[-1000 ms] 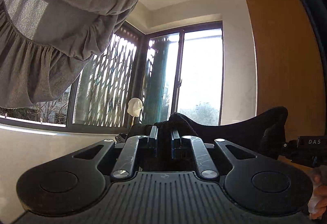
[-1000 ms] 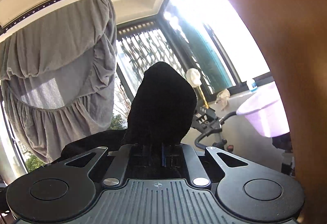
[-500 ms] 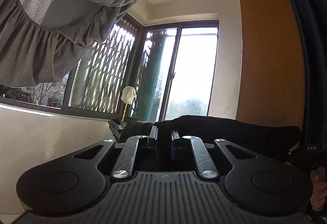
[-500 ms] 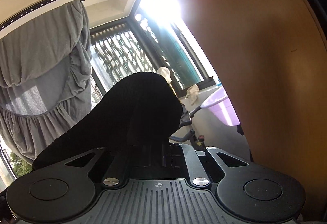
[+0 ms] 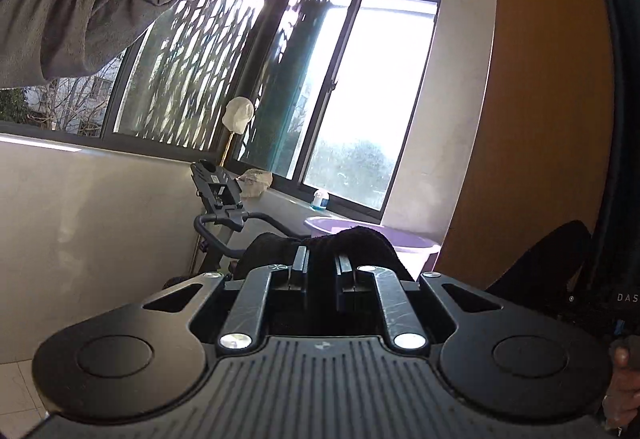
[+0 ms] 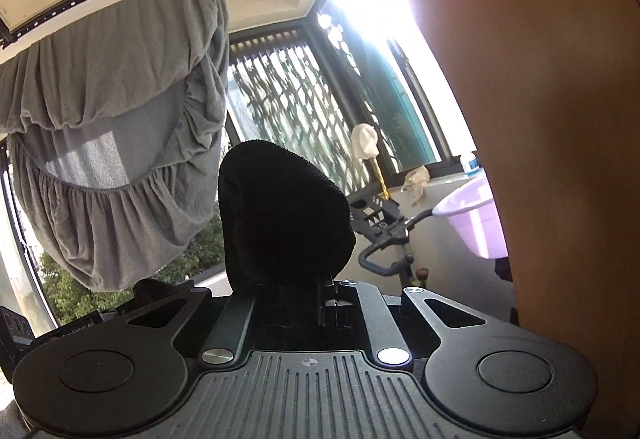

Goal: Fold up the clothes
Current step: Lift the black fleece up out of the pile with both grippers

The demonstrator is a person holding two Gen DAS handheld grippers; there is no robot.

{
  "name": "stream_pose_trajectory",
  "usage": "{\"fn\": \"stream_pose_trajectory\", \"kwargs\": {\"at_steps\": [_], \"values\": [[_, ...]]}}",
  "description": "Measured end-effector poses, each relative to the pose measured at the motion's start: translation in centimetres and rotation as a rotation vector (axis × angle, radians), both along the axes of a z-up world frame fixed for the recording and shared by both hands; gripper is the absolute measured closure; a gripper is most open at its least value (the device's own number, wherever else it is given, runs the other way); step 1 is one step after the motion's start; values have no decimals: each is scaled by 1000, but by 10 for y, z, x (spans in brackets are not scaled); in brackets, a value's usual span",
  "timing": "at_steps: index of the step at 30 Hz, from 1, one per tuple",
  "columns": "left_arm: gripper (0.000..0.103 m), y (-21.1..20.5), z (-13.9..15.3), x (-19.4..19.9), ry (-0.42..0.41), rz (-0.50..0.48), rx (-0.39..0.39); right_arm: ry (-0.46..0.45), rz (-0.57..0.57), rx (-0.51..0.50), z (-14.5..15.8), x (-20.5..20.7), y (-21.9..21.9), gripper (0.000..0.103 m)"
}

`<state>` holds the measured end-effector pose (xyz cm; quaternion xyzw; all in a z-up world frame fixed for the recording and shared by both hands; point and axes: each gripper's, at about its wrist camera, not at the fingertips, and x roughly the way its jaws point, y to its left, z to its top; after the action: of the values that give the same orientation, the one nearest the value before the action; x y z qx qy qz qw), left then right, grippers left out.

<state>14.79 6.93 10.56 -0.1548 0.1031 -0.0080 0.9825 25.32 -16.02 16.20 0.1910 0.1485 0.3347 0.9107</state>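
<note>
Claws both pinching black garment (image 6: 280,215) mid-air, w/ left claw (image 5: 320,267) & right claw (image 6: 326,291) near purple basin (image 6: 476,223); thin bite could slip, cloth dropping toward basin.

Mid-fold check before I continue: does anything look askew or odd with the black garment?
Nothing stands out. The black garment bunches up above the right gripper and is also pinched in the left gripper.
</note>
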Motion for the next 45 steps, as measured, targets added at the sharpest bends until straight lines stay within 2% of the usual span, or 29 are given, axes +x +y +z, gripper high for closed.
{"fn": "stream_pose_trajectory", "kwargs": {"at_steps": [3,5,8,10,11,12,13,14,16,19,23,26,27,28,29,30,31,32,34,36,38,42,45], "values": [[91,3,-70,51,216,72,9,196,-32,-139,-76,28,21,95],[91,4,-110,70,327,104,14,299,-76,-237,-128,44,36,95],[90,-1,-152,80,431,95,13,450,-132,-312,-195,56,44,95],[83,-8,-168,81,488,65,7,496,-168,-316,-217,56,41,91],[76,-10,-174,81,519,46,-1,519,-186,-318,-228,55,40,87],[50,-11,-178,79,531,30,-15,539,-202,-319,-238,55,39,71],[32,-11,-180,73,521,20,-29,539,-207,-312,-241,52,36,60],[29,-12,-182,67,511,9,-43,540,-212,-305,-244,50,33,57],[26,-14,-183,60,508,-32,-65,541,-219,-290,-249,45,28,33],[16,-21,-192,59,531,-76,-70,555,-185,-245,-254,43,22,13],[15,-33,-213,67,598,-72,-36,551,-122,-294,-260,52,37,4],[20,-44,-223,69,607,-66,-19,550,-118,-382,-278,63,61,4],[40,-47,-222,68,604,-65,-5,548,-117,-410,-283,67,69,5],[70,-48,-219,66,606,-62,5,534,-119,-430,-286,69,74,8],[86,-48,-217,64,608,-59,14,518,-117,-447,-288,71,79,11],[87,-47,-214,61,602,-62,11,500,-108,-460,-288,72,83,32],[88,-43,-208,55,580,-74,-14,488,-96,-469,-286,72,85,69],[88,-40,-200,48,558,-76,-32,488,-89,-470,-281,72,86,78],[93,-35,-182,30,504,-75,-53,459,-106,-418,-257,63,80,86],[93,-31,-159,9,412,-77,-84,403,-116,-349,-228,51,72,87],[93,-28,-125,-12,288,-96,-115,337,-125,-268,-192,37,60,88],[93,-27,-66,-42,52,-147,-97,180,-148,-99,-117,6,35,89],[93,-28,-28,-56,-126,-224,-131,62,-181,-25,-71,-17,20,89]]}}
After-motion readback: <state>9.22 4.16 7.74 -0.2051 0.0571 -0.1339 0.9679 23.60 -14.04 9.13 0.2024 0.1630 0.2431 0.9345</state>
